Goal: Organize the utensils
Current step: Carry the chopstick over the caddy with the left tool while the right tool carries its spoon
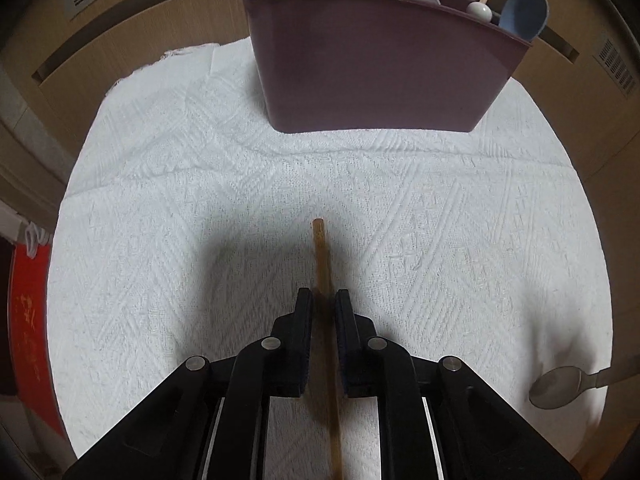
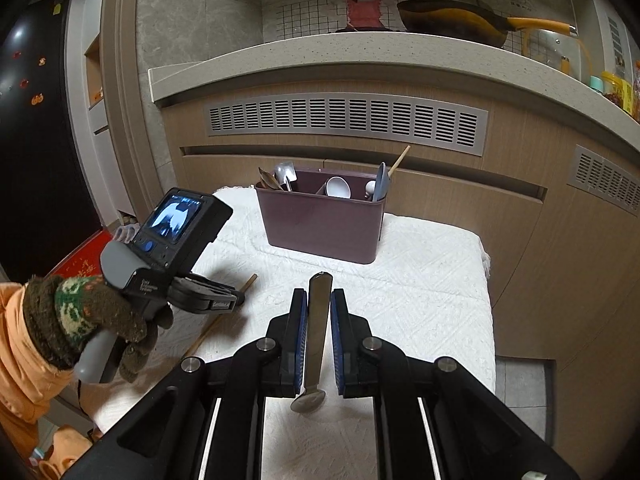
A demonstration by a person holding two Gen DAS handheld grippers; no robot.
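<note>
Biggest thing here is the white textured cloth [image 1: 200,200] spread over a low table, pushed up near the wooden cabinet front [image 2: 520,208] with its slotted vents. At the back of the cloth sits a maroon utensil caddy [image 1: 376,76] with 2 compartments showing in the right wrist view: the one on the left has wooden and metal utensils standing in it, the other has a white ceramic spoon [image 2: 338,187], a blue spoon [image 1: 524,14] and a stick-handled one.

The left gripper [image 1: 320,300] points steeply down at the cloth, held by a gloved hand [image 2: 96,316] with an orange sleeve behind it. A wooden chopstick [image 1: 320,252] runs between its 2 fingers and pokes out toward the caddy. The jaws are nearly closed around it, but I can't tell whether the pads actually pinch it or it just lies on the cloth between them.

The right gripper [image 2: 319,296] is clamped on the handle of a metal spoon [image 2: 316,328], bowl end back toward the camera, carried above the cloth, well short of the caddy.
</note>
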